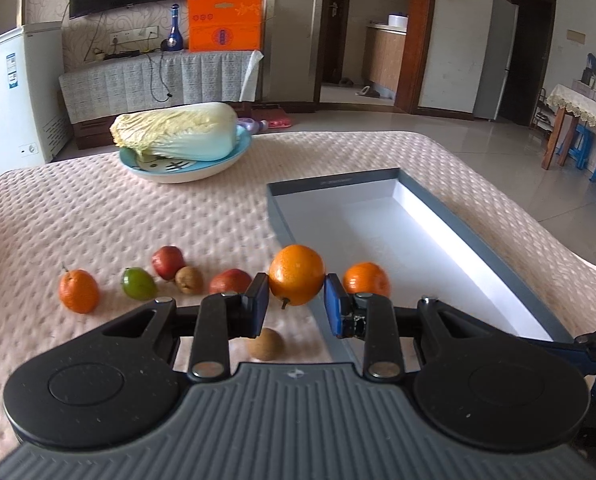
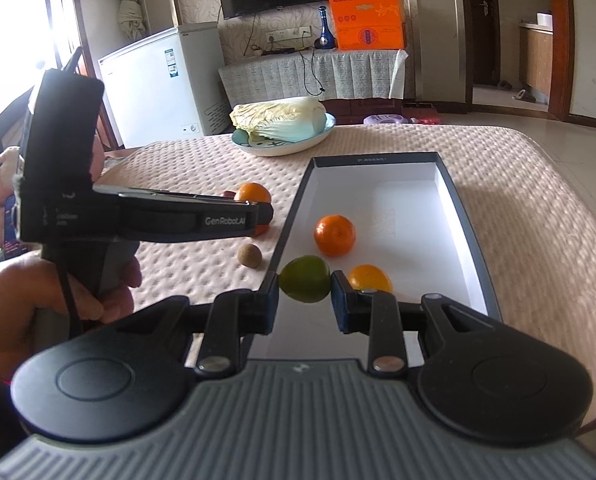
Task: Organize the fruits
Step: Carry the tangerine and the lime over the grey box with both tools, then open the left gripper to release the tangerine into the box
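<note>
My left gripper (image 1: pixel 296 282) is shut on a large orange (image 1: pixel 296 274), held above the tablecloth just left of the grey box (image 1: pixel 329 182). One tangerine (image 1: pixel 366 279) lies inside the box. On the cloth are a tangerine (image 1: pixel 78 291), a green fruit (image 1: pixel 138 283), two red apples (image 1: pixel 168 262) (image 1: pixel 230 281) and two kiwis (image 1: pixel 189 279) (image 1: pixel 266 344). My right gripper (image 2: pixel 305 286) is shut on a green fruit (image 2: pixel 305 279) over the near left part of the box (image 2: pixel 377 158), where a tangerine (image 2: pixel 335 235) and a yellow-orange fruit (image 2: pixel 369 279) lie.
A cabbage (image 1: pixel 178 132) rests on a plate (image 1: pixel 186 172) at the far side of the table. In the right wrist view, a hand (image 2: pixel 58 300) holds the left gripper's handle at the left. A kiwi (image 2: pixel 250 256) lies beside the box wall.
</note>
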Motion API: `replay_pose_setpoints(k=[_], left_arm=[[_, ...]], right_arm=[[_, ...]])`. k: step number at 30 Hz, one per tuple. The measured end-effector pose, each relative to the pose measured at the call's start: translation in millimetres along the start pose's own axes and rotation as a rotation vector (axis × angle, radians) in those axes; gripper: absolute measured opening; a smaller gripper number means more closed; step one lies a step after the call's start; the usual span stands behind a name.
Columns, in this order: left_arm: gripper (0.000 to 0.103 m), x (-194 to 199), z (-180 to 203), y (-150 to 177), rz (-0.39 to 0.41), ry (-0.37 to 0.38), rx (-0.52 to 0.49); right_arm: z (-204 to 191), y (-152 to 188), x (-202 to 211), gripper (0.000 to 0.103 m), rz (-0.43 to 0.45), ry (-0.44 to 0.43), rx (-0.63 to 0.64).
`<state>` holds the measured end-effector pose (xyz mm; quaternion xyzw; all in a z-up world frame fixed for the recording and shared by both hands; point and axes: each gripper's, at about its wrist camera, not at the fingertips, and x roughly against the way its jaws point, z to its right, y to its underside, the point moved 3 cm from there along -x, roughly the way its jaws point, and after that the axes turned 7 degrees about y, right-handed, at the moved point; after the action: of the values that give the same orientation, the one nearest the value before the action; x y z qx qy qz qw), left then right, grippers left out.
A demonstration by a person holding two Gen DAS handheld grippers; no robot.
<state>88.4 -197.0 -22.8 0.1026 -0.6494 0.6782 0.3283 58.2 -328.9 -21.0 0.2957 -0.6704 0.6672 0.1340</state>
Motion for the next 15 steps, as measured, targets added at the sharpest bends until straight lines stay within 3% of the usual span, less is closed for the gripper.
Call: replay_pose_setpoints(k=[15], left_arm=[[0.035, -16.2, 34.9, -0.8, -0.007, 0.054, -0.020]], right_arm=[[18.3, 4.8, 4.3, 0.031, -0.018, 0.046, -0.023]])
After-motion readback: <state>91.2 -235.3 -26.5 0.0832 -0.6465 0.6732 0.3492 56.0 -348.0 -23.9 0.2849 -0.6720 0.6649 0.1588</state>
